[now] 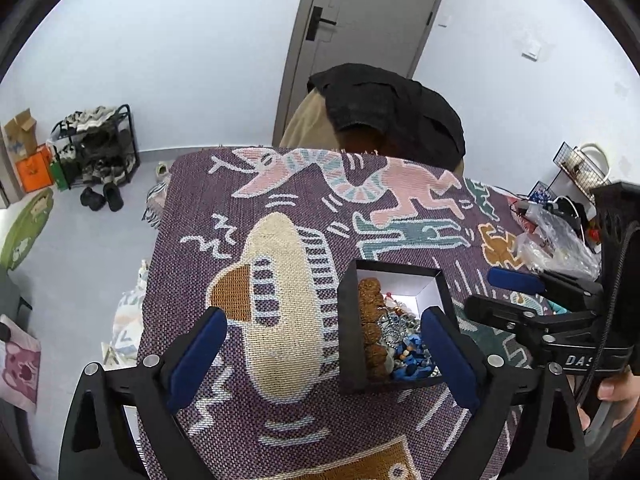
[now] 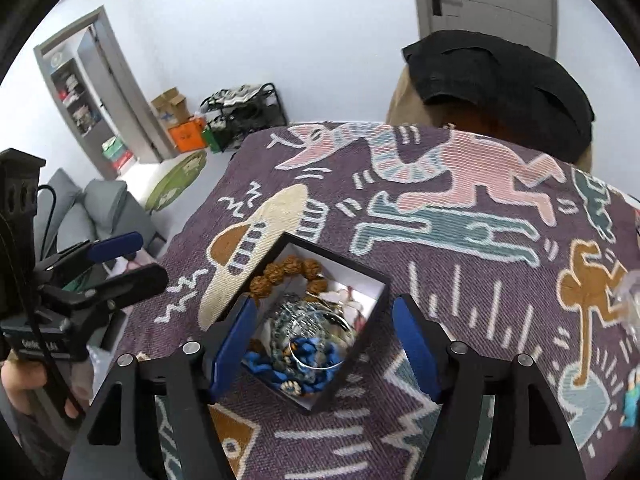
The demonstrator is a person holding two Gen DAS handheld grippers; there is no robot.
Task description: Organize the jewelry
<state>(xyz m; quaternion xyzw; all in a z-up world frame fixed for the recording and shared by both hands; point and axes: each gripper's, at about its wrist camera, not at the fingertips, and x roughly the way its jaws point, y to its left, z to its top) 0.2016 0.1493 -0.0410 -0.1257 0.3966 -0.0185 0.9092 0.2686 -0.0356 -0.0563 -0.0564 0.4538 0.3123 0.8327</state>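
A black jewelry box [image 1: 347, 340] with a white lining stands open on the patterned purple cloth [image 1: 280, 432]. It holds a brown bead bracelet [image 1: 370, 312], blue beads [image 1: 412, 356] and silver chains. My left gripper [image 1: 320, 360] is open and empty, with its right finger beside the box's right wall. In the right wrist view the same box [image 2: 352, 364] lies between the fingers of my right gripper [image 2: 324, 354], which is open and empty above it. Brown beads [image 2: 288, 270], a silver bangle [image 2: 316, 354] and blue beads [image 2: 312, 350] show inside.
Clear plastic bags [image 1: 556, 240] and a wire rack [image 1: 580, 164] sit at the table's right. A chair draped with a black garment [image 1: 392, 112] stands behind the table. A shoe rack [image 1: 96, 144] and a grey sofa [image 2: 92, 208] stand to the left.
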